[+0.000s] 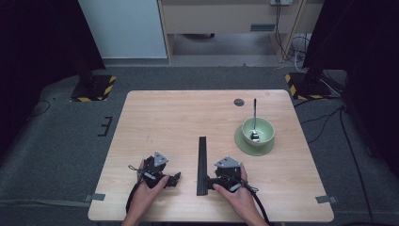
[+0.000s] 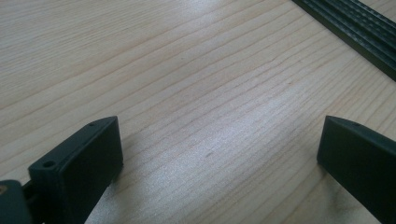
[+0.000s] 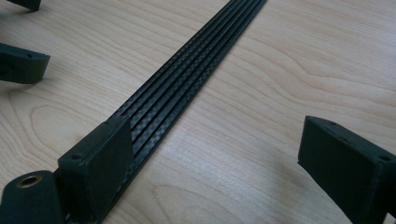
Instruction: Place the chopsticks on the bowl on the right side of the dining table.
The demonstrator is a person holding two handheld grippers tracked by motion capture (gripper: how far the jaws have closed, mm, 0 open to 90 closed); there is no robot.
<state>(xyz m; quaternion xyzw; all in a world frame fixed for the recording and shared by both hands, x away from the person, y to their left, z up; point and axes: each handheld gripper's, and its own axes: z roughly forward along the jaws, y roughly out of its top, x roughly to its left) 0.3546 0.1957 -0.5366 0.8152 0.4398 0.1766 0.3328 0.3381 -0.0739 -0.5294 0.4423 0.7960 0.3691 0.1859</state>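
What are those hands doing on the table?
A person holds a left gripper and a right gripper low on the wooden table, either side of a black ribbed strip. Both are open and hold nothing. The right one is nearest the strip. A green bowl with a spoon sits apart on a saucer.

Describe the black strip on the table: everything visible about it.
The strip is long, narrow, flat and black, with a carbon-fibre-like weave and lengthwise ridges. It lies flat on the wooden table, running straight away from the person, between the two grippers. The right gripper is open, one jaw over the strip's edge; whether it touches is unclear.
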